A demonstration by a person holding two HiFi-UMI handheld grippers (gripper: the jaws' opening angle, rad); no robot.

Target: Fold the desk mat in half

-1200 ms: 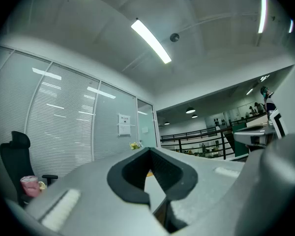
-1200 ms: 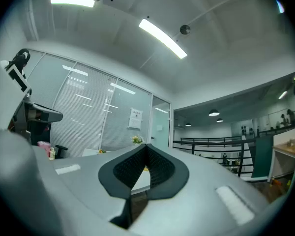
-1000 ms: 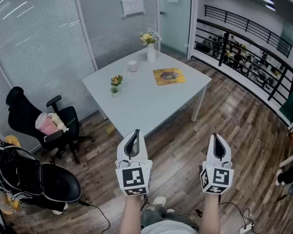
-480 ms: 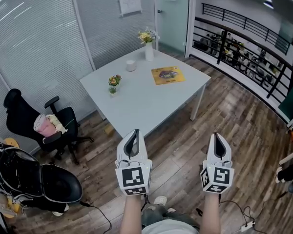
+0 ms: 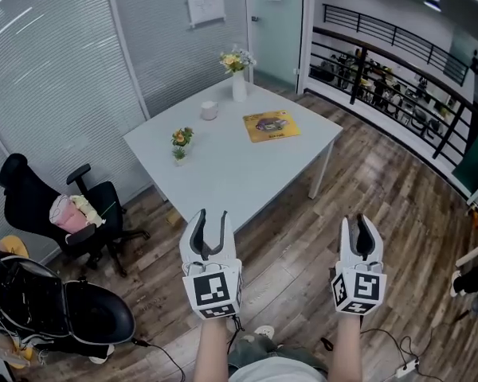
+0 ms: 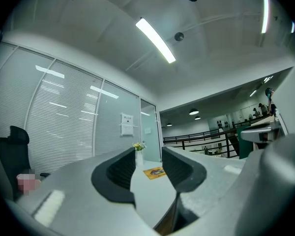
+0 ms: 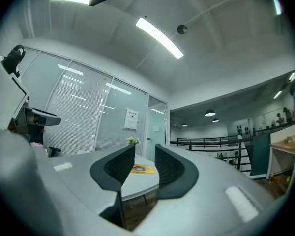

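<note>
White left gripper (image 5: 210, 216), white right gripper (image 5: 359, 222), its jaws just opening, empty, black ribbed pads (image 7: 119, 167), black-and-white marker cubes (image 5: 211, 290), white top (image 5: 277, 372)

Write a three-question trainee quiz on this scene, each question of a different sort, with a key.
1. True or false: the left gripper grips the desk mat.
2. The desk mat is: A) rolled up; B) flat on the table; C) folded in half.
3. Fill in: the flowers beyond the mat stand in a white ____.

Key: 1 false, its jaws are apart and empty; 2 B; 3 vase.
</note>
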